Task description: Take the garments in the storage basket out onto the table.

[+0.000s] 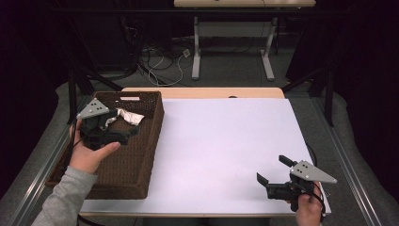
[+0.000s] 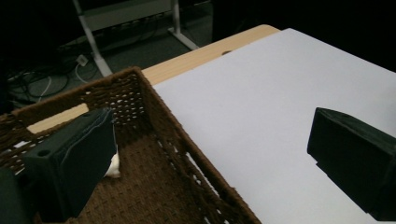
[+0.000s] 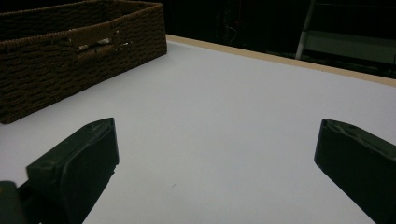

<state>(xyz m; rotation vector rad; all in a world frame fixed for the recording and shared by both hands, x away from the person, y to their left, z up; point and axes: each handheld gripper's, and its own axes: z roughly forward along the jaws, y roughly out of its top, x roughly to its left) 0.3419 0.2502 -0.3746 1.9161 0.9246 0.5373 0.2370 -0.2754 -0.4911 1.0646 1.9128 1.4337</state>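
Left tongs (image 1: 123, 123) apart over wicker basket (image 1: 146, 141) near white cloth (image 1: 128, 116), right tongs (image 1: 272, 168) apart above table (image 1: 221, 136)

Lit from above, brightest on the white table sheet (image 1: 226, 150), with no harsh glare. Dim to near black all around it, the floor and cables beyond barely readable. Soft, short shadows under the basket (image 1: 136, 155) and the right gripper (image 1: 272, 170). Slightly soft and grainy in the high view. Out of focus on the 2 near jaws in both gripper views, sharper on the basket weave (image 2: 154, 154). Little edge distortion.
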